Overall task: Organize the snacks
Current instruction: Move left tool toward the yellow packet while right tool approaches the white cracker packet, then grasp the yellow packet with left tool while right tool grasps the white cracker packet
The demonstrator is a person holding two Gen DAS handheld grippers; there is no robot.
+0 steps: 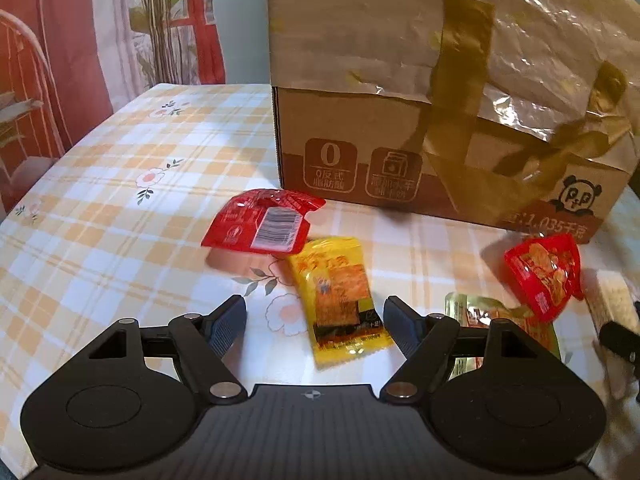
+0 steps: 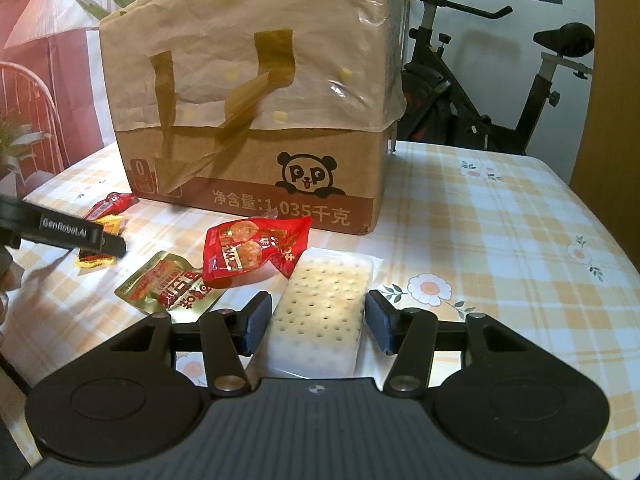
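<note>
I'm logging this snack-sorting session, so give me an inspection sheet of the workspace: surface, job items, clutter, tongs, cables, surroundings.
Surface: table under orange-checked floral cloth.
Job's things: yellow snack packet between the left tongs' fingers; red packet with barcode label behind it; red meatball-print packet; gold foil packet; white perforated cracker pack between the right tongs' fingers.
Clutter: taped brown cardboard box with panda logo.
Grippers: left tongs open; right tongs open, nothing gripped.
Cables: nothing seen.
Surroundings: black exercise bike, red curtain.
</note>
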